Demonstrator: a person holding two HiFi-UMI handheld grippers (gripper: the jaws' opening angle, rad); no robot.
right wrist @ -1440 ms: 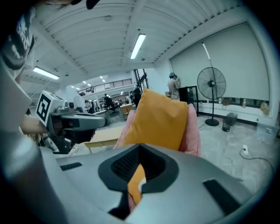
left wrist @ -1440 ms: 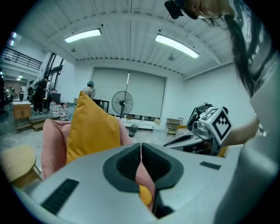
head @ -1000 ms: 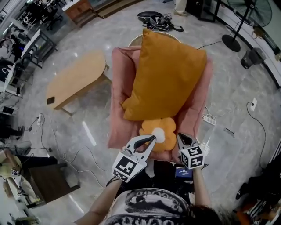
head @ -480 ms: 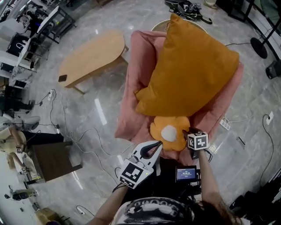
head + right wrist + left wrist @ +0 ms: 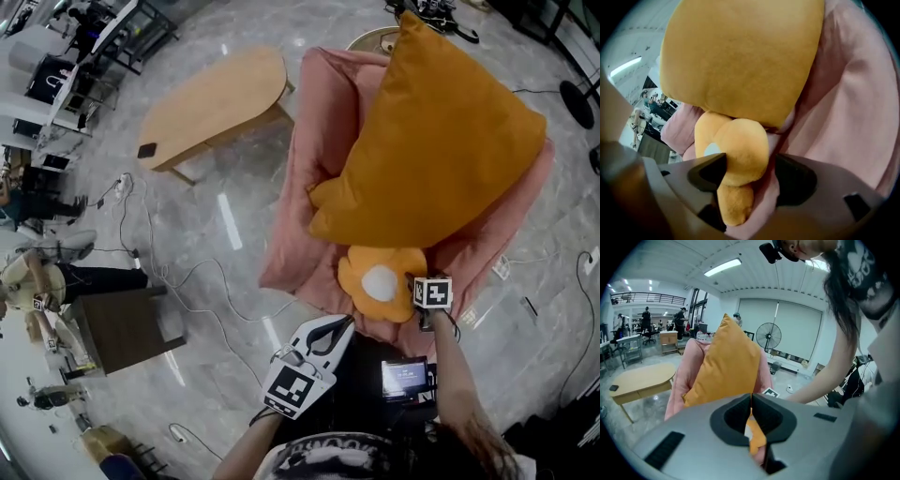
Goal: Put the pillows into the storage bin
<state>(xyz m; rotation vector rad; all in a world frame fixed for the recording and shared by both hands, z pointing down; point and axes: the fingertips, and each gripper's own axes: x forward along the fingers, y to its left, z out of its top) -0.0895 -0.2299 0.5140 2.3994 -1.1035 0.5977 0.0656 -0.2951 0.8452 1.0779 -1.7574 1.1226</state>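
A large orange pillow [image 5: 431, 141] leans upright in a pink soft chair [image 5: 319, 169]. In front of it lies a small orange flower pillow [image 5: 380, 281] with a white centre. My right gripper [image 5: 420, 284] points steeply down at the flower's right edge. In the right gripper view one petal [image 5: 740, 150] sits between its jaws [image 5: 750, 166], which have just been opening and stand wide. My left gripper [image 5: 347, 322] hovers just below the flower, shut and empty. Its closed jaws [image 5: 751, 399] face the big pillow [image 5: 726, 362].
An oval wooden table [image 5: 211, 108] with a dark phone [image 5: 146, 150] stands left of the chair. Cables [image 5: 159, 272] trail over the marble floor beside a dark box [image 5: 122, 328]. A power strip [image 5: 502, 267] lies right of the chair, a fan base [image 5: 577, 98] farther right.
The right gripper has dropped onto the flower pillow's right edge and its jaws have spread apart. The left gripper has sunk a little and stays shut. The pillows have not moved.
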